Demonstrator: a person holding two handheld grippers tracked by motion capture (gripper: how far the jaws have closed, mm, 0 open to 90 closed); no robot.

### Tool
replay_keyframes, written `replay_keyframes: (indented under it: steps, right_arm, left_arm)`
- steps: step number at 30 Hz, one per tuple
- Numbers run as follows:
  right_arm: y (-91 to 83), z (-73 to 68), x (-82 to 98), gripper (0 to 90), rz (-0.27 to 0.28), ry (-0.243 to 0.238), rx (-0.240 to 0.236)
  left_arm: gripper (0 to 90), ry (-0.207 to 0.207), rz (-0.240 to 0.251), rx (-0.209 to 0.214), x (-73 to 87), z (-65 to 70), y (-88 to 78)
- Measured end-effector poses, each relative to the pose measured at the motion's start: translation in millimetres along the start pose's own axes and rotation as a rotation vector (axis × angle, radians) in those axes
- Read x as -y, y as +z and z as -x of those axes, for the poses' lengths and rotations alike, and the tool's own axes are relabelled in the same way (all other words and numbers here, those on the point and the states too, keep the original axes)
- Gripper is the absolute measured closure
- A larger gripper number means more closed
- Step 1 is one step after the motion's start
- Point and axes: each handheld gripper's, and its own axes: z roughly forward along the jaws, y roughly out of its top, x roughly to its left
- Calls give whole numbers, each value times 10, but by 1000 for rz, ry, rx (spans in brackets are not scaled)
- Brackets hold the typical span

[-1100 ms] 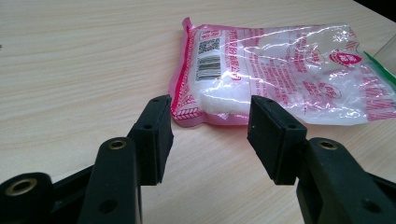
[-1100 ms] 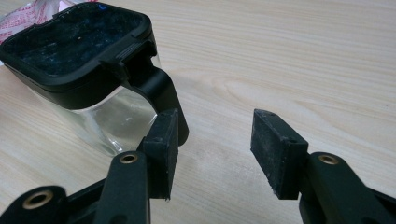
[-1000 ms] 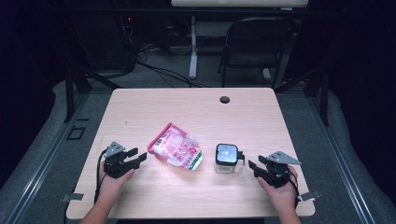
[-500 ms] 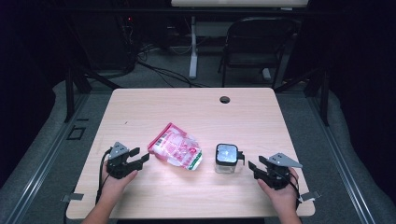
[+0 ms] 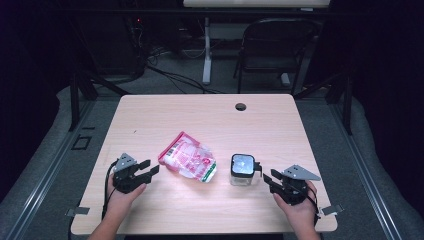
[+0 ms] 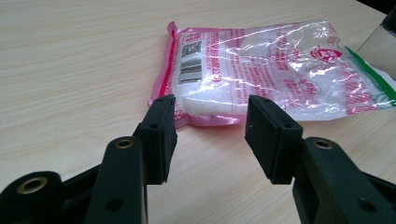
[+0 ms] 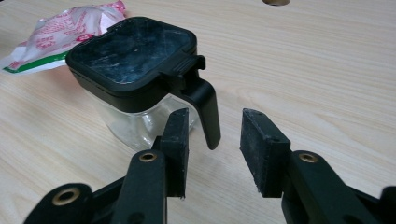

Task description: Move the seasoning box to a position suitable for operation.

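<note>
At a pale wooden table (image 5: 210, 115), a person brings two hand-held grippers toward a sealed plastic bag (image 5: 189, 162) of white grains and a small glass jar (image 5: 243, 170) with a black lid. The bag lies flat just left of centre in the high view, the jar standing upright just to its right; the two sit close together without clearly touching.

The left gripper (image 5: 149, 168), at the lower left of the high view, points at the bag's near edge. In the left gripper view, its jaws have just been closing a little but stand open, with the bag's pink-bordered corner (image 6: 187, 119) just ahead of the pads and nothing pinched between them.

The right gripper (image 5: 267, 179), at the lower right of the high view, faces the jar's black handle (image 7: 205, 109). In the right gripper view, its jaws have just been narrowing too, yet remain apart; the handle hangs just ahead of the gap, nearer the left pad, and no contact is plain.

By the look of it the work has barely begun: bag unopened and unlifted, jar lid down, nothing held. Grasping both items, opening them and likely pouring the grains into the jar all appear to lie ahead.
</note>
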Motion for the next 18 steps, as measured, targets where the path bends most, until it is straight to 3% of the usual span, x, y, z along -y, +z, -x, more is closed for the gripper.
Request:
replay_keyframes:
  steps: [11, 18]
  right_arm:
    - [178, -49, -1, 611, -34, -24, -5]
    - [301, -48, -20, 608, -62, -8, 5]
  left_arm:
    - [538, -9, -8, -2, 18, -6, -29]
    - [540, -13, -6, -9, 47, -11, -71]
